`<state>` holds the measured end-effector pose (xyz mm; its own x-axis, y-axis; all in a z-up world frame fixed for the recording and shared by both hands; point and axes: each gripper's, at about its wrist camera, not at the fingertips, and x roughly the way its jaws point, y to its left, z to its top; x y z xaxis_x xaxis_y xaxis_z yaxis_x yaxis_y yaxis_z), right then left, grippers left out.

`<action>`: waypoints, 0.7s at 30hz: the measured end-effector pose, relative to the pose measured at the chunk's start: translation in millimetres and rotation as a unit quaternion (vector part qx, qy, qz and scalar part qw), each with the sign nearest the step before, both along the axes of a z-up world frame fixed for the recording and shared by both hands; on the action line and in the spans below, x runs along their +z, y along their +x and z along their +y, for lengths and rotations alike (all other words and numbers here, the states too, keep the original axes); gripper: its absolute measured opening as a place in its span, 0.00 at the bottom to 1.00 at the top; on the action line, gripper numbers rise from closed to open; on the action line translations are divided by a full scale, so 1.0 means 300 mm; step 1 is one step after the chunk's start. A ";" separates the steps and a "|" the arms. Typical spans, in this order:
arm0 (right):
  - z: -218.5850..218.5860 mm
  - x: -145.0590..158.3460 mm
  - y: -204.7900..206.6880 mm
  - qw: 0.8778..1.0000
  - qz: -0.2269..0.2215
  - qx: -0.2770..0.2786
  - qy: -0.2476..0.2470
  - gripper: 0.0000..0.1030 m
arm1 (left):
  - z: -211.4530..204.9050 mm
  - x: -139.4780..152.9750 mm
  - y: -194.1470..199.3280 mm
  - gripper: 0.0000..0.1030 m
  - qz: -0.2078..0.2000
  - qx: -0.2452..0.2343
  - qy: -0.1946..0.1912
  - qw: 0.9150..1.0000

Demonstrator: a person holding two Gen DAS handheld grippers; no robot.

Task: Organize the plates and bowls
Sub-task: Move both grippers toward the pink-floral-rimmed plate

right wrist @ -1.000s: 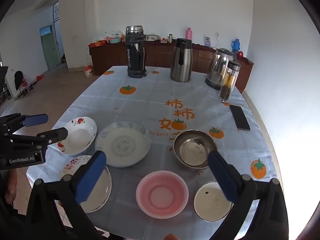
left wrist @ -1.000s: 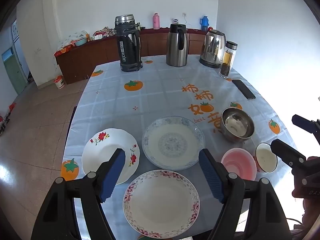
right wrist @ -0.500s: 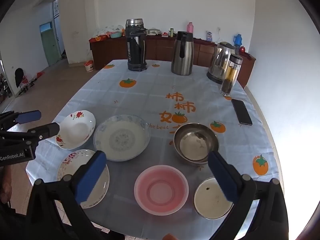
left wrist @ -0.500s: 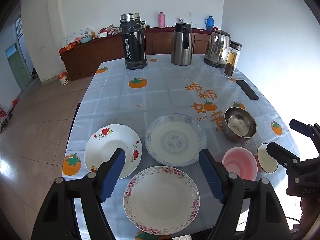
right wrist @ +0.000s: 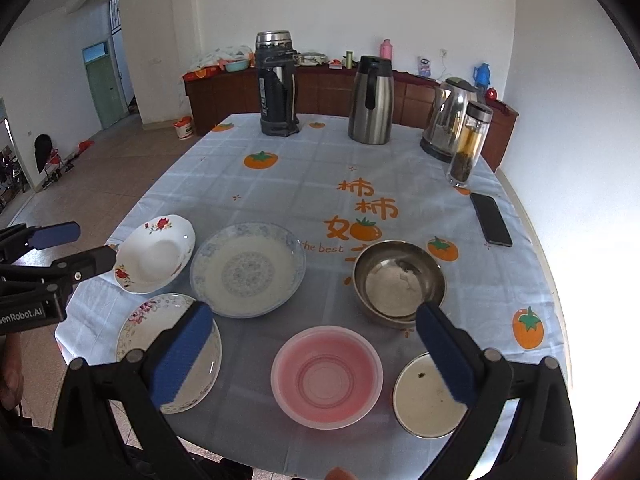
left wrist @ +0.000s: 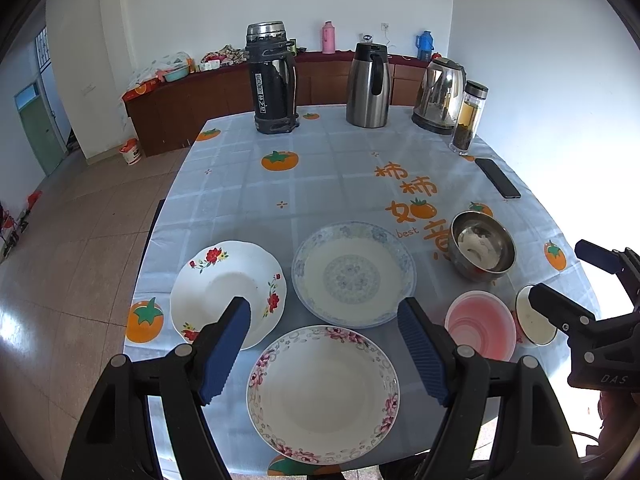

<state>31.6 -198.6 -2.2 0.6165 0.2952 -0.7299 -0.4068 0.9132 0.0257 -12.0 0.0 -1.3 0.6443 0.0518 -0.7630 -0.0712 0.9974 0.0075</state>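
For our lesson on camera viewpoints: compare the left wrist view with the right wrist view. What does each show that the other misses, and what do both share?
Only the left wrist view shows the whole pink-flowered plate unobstructed, framed by the open left gripper. Only the right wrist view shows the whole pink bowl and most of the small white bowl, which the right gripper's fingers partly hide in the left view. Both share the red-flowered plate, blue-patterned plate, steel bowl, phone and flasks.
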 end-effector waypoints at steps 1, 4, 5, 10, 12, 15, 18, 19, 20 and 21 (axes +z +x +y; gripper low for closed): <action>0.001 -0.003 0.002 1.000 0.001 0.000 -0.001 1.00 | 0.000 0.000 -0.001 0.76 0.000 0.001 0.000 1.000; 0.003 -0.006 0.006 1.000 0.002 0.001 -0.001 1.00 | 0.002 -0.003 -0.003 0.76 0.001 0.001 0.000 1.000; 0.004 -0.008 0.008 1.000 0.003 0.001 -0.002 1.00 | 0.003 -0.004 -0.003 0.76 0.001 0.001 0.000 1.000; 0.004 -0.010 0.007 1.000 0.003 0.001 0.000 1.00 | 0.007 -0.010 -0.004 0.76 0.003 0.002 0.000 1.000; 0.006 -0.013 0.008 1.000 0.004 0.002 0.000 1.00 | 0.014 -0.016 -0.001 0.76 0.005 0.003 -0.001 1.000; 0.012 -0.020 0.014 1.000 0.007 0.004 -0.001 1.00 | 0.019 -0.019 0.002 0.76 0.006 0.004 -0.001 1.000; 0.017 -0.025 0.018 1.000 0.007 0.005 -0.001 1.00 | 0.019 -0.020 0.009 0.76 0.008 0.005 -0.001 1.000; 0.017 -0.025 0.019 1.000 0.006 0.005 -0.001 1.00 | 0.021 -0.020 0.011 0.76 0.009 0.006 -0.001 1.000; 0.019 -0.026 0.020 1.000 0.007 0.005 -0.001 1.00 | 0.023 -0.023 0.012 0.76 0.010 0.006 -0.001 1.000; 0.020 -0.027 0.022 1.000 0.008 0.005 -0.001 1.00 | 0.024 -0.023 0.012 0.76 0.010 0.007 -0.001 1.000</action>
